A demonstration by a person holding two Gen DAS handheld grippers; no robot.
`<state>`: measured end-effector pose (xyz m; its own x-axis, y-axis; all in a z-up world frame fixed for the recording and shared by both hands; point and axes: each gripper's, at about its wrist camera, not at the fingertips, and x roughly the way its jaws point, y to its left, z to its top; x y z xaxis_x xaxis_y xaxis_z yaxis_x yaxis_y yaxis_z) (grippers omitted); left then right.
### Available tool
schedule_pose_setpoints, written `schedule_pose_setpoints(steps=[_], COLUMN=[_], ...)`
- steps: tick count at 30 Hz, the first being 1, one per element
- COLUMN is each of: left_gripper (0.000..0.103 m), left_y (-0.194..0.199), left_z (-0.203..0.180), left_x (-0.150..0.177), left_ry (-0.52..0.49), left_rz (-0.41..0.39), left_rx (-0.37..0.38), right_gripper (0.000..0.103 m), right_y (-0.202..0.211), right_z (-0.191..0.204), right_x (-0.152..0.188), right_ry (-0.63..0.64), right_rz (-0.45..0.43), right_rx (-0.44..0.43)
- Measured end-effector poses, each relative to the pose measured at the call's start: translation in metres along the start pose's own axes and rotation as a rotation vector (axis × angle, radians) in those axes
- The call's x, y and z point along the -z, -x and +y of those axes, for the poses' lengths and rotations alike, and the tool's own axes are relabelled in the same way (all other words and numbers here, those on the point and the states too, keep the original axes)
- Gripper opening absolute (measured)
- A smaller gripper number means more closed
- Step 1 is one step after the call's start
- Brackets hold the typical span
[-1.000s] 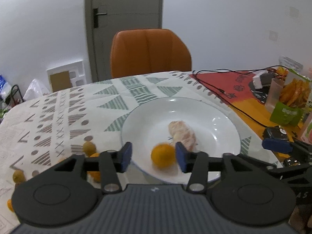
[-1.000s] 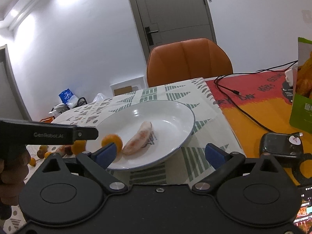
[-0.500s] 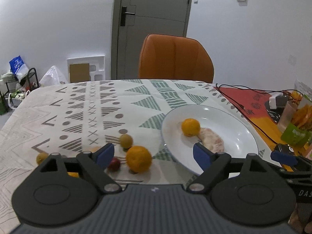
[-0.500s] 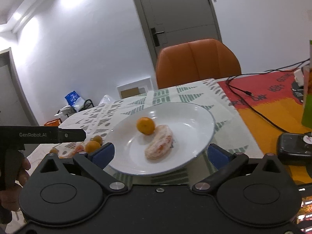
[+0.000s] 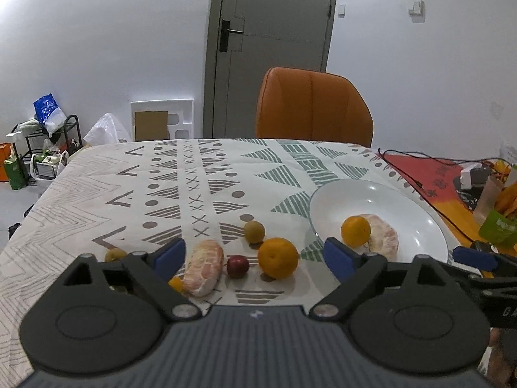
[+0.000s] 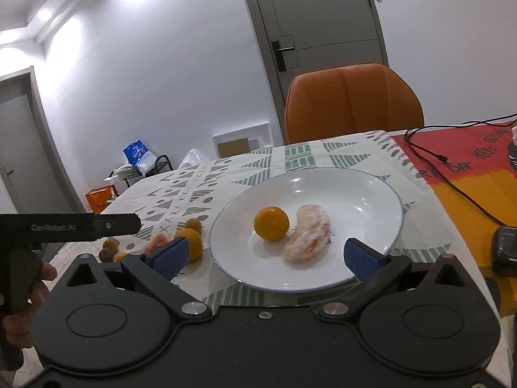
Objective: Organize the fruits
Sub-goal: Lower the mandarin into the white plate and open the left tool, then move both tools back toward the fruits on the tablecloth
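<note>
Left gripper: hovering wide apart, empty, over loose fruit.
Right gripper: gaping, empty.
Plate: holding orange, peeled segment.
Tablecloth: bearing larger orange, plum.

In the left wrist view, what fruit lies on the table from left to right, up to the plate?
Small brownish round fruit → peeled pink citrus segment → small dark red fruit → large orange → white plate, holding a small orange and another peeled segment.

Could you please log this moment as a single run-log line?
left tongs: open, empty | right tongs: open, empty | plate: orange, peeled segment | cloth: loose fruit
</note>
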<state>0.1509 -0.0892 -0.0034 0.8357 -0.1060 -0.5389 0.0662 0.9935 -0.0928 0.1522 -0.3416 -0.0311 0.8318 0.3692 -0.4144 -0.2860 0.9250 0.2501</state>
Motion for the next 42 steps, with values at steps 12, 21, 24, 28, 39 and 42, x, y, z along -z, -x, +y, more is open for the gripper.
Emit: schedule_pose_setpoints(steps=[12,21,24,28,39,42], left_gripper=[0.098,0.103,0.103,0.103,0.103,0.103], left_y=[0.012,0.017,0.022,0.027,0.028,0.025], left_z=[0.027,0.058,0.070,0.082,0.109,0.112], left_x=[0.006,0.007,0.009,0.013,0.025,0.028], left_ry=[0.034,0.110,0.136,0.157,0.194,0.191], left_rz=[-0.023,-0.005,-0.021,-0.029,-0.015,-0.003], left_rx=[-0.010,-0.019,-0.029,-0.047,-0.069,-0.071], right_gripper=[0.103,0.103,0.103,0.103,0.103,0.103], right_y=[-0.006,-0.012,-0.015,-0.020,-0.037,-0.041], right_z=[0.024,0.042,0.050,0.060,0.081,0.086], right_x=[0.002,0.005,0.007,0.010,0.014,0.014], right_ry=[0.022,0.019,0.034,0.040,0.083,0.100], right_rz=[0.026,0.039,0.051,0.068,0.093,0.098], right_rx=[-0.027,-0.059,-0.069,-0.095,-0.087,-0.083])
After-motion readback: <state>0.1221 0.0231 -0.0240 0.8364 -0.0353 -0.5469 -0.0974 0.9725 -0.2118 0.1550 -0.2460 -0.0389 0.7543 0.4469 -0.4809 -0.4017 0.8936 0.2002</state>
